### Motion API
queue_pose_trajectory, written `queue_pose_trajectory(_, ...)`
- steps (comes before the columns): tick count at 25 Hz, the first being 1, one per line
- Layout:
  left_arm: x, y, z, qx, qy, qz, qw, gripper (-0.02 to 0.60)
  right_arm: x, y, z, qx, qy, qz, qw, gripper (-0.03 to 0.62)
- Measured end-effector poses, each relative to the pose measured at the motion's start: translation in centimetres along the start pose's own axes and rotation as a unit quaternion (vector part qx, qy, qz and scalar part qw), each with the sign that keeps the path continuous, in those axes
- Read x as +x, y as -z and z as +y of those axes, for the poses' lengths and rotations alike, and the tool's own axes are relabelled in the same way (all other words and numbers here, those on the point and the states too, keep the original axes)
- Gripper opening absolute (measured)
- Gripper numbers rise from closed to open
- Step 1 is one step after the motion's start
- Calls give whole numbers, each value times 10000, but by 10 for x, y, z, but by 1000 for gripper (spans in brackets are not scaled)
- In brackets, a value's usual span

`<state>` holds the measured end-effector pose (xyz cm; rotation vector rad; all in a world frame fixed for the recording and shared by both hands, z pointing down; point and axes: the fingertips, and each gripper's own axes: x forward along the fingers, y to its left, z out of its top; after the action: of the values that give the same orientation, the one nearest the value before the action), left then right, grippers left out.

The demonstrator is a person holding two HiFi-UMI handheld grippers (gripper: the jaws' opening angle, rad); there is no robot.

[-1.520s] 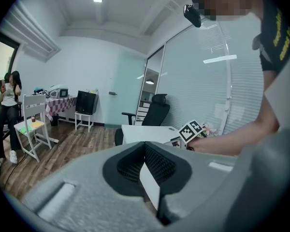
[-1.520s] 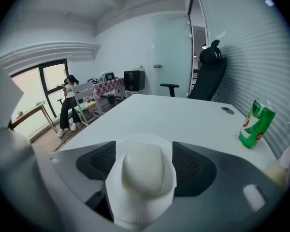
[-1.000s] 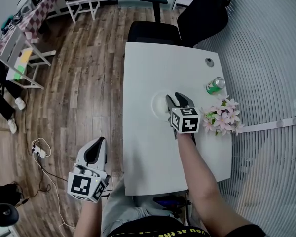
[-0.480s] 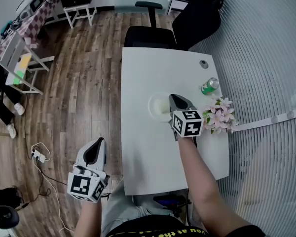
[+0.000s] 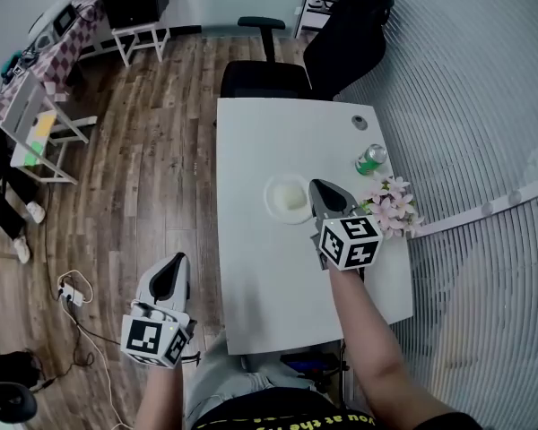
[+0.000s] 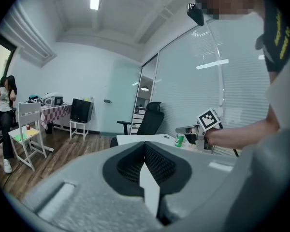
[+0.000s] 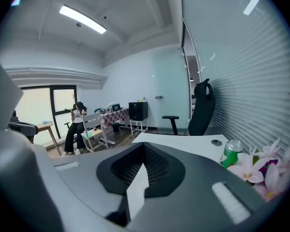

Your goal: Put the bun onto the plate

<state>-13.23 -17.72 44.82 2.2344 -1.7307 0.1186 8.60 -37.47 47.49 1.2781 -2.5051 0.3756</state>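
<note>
The ribbed black pads of the right gripper [image 5: 319, 190] have just been closing and now stand together with nothing between them, just beside the round white plate [image 5: 272, 198] on which the pale, smooth bun [image 5: 292, 196] lies. The left gripper [image 5: 171, 267], off the table's edge above the floor, also has its jaws together and empty. Around them is the smooth white table [image 5: 269, 303] with a green can [image 5: 370, 159] and pink flowers [image 5: 390, 211], then a black office chair [image 5: 264, 79], a wooden plank floor [image 5: 161, 159] and slatted blinds [image 5: 484, 106].
</note>
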Motion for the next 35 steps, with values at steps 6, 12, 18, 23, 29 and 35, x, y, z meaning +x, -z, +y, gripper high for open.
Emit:
queue_pose_trajectory(6, -10, -7, 2, 82, 9, -59, 9999, 3, -34, -18, 8, -152, -9, -247, 9996, 8)
queue_pose_trajectory(12, -21, -19, -3, 175, 99, -155, 9997, 3, -67, -33, 20, -304, -9, -423, 9986, 8)
queue_pose_trajectory(18, -35, -27, -8, 265, 148, -241, 9993, 3, -109, -47, 37, -482, 19, -681, 9965, 8)
queue_pose_trajectory(23, -46, -25, -16, 358, 217, -262, 9988, 3, -146, -47, 46, -382, 77, -869, 9955, 8)
queue_pose_trajectory(29, -49, -28, -29, 325, 297, -338, 9985, 3, -188, -33, 38, -63, 279, -961, 9950, 8)
queue_pose_trajectory(35, -45, -46, -47, 445, 439, -506, 9968, 3, -225, -30, 26, -19, 460, -1058, 9933, 8)
